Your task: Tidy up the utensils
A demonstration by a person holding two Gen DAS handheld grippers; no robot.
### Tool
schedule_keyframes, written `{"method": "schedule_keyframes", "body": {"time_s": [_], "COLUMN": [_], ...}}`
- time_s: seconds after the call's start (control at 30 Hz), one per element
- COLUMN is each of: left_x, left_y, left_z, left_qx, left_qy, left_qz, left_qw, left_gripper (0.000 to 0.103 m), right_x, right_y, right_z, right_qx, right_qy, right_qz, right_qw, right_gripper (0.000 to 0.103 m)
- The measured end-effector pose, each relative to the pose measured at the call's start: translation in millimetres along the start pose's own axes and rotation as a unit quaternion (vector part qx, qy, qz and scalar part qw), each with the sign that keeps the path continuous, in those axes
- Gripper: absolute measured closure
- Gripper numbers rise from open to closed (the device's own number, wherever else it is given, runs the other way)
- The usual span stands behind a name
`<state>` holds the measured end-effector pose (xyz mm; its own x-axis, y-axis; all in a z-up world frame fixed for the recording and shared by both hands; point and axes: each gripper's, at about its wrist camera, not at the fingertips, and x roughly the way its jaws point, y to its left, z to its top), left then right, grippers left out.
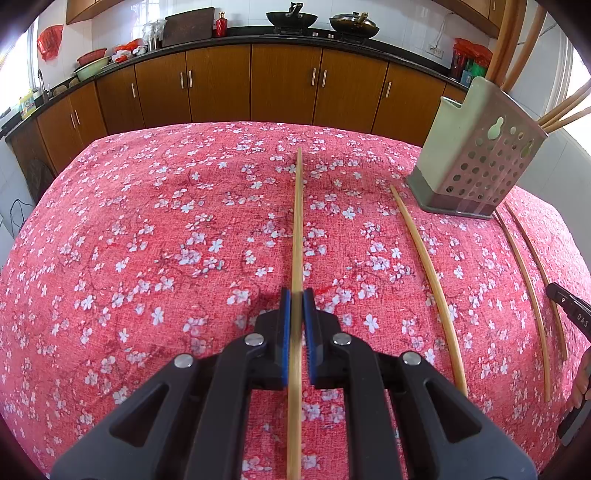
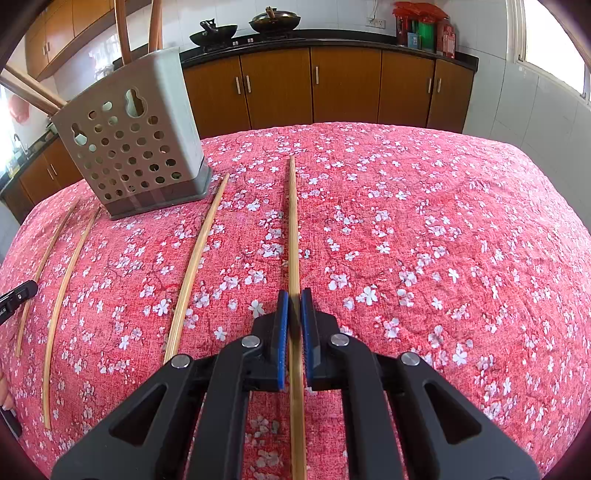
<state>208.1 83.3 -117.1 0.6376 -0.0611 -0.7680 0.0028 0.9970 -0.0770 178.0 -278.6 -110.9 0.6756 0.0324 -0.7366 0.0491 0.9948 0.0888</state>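
Note:
My left gripper (image 1: pixel 294 297) is shut on a bamboo chopstick (image 1: pixel 298 221) that runs straight ahead over the red floral tablecloth (image 1: pixel 147 240). My right gripper (image 2: pixel 294 295) is shut on another chopstick (image 2: pixel 293 229) the same way. Between them lie two loose chopsticks (image 1: pixel 428 280) (image 1: pixel 524 291), seen from the right as chopsticks (image 2: pixel 66 288) (image 2: pixel 195 266). A grey perforated utensil holder (image 1: pixel 476 162) (image 2: pixel 136 147) stands beyond them with wooden sticks poking out. The right gripper's tip (image 1: pixel 569 306) shows at the left view's edge, the left gripper's tip (image 2: pixel 14 295) at the right view's edge.
Brown kitchen cabinets (image 1: pixel 284 85) under a dark counter run behind the table, with two woks (image 1: pixel 291 18) on a stove. A person's fingers (image 1: pixel 581 380) show at the right edge. Flat cloth stretches left of the left gripper and right of the right gripper.

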Motion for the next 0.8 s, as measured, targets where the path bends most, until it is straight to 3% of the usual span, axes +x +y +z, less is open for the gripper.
{"method": "schedule_keyframes", "body": {"time_s": [0.8], "left_x": [-0.8], "left_y": [0.4], "left_z": [-0.3], "left_qx": [-0.005], "left_qy": [-0.001], "left_qz": [-0.004], "left_qw": [1.0000], "left_gripper": [0.092], "right_x": [0.3], "right_y": [-0.5], "right_z": [0.7], "right_qx": [0.001], "right_qy": [0.001], "right_qz": [0.001], "right_qw": [1.000], "right_gripper": [0.095]}}
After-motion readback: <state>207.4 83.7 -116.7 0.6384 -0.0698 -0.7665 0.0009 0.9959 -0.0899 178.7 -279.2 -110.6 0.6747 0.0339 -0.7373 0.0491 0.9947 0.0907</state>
